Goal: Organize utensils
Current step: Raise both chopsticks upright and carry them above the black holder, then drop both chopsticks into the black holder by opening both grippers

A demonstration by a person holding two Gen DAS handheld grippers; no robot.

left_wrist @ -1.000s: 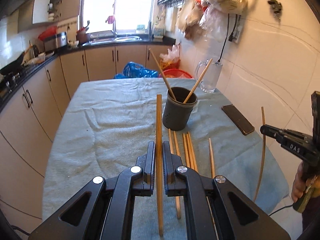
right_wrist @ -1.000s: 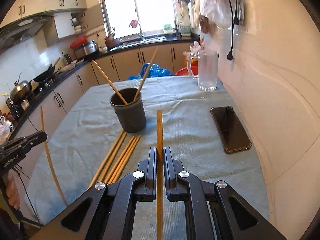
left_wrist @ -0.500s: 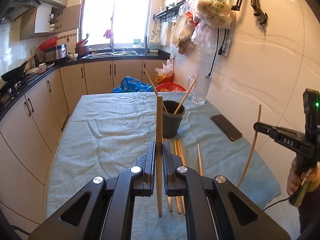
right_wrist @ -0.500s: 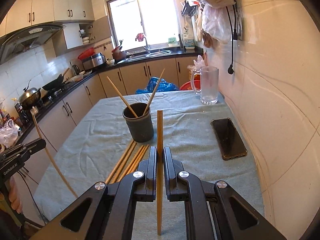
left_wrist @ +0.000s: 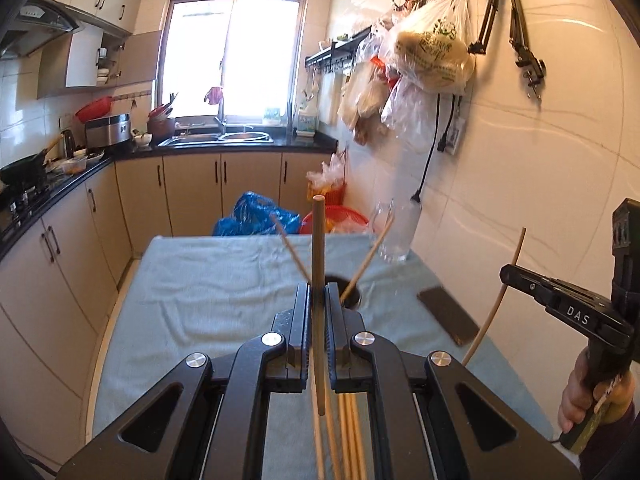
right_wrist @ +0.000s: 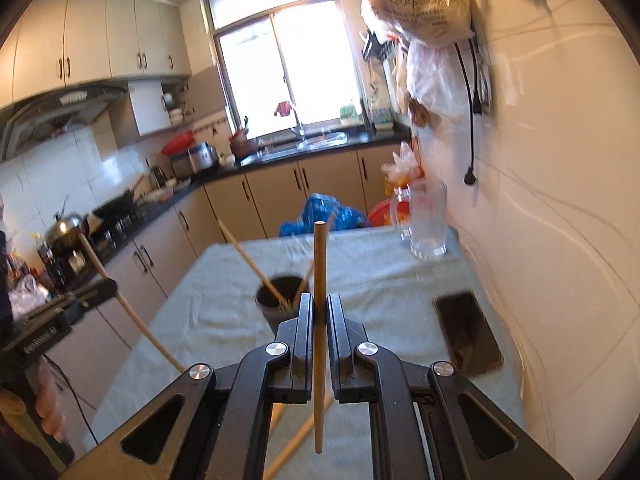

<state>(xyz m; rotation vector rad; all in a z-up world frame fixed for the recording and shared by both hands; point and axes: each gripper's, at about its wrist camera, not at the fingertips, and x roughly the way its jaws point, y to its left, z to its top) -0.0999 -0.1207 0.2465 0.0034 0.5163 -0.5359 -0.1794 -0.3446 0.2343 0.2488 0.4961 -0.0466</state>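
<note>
You have a pale wooden chopstick [left_wrist: 319,264] clamped upright in your left claw [left_wrist: 319,300], its top end standing above the jaws and its lower end hanging below them. Your right claw [right_wrist: 319,312] is pressed together on a second wooden chopstick [right_wrist: 319,280], also upright. Just beyond both claws the dark grey cylindrical cup [right_wrist: 276,300] stands on the table's light blue-green cloth [left_wrist: 208,284], with two chopsticks leaning out of it to either side [right_wrist: 248,260]. More loose chopsticks [left_wrist: 350,432] lie side by side on the cloth below your left claw. To the right of the cup a dark flat phone [right_wrist: 468,332] lies on the cloth, and farther back, near the white wall, stands a clear glass mug [right_wrist: 426,220]. In the left wrist view your hand [left_wrist: 580,396] grips the right claw's handle at the right edge.
</note>
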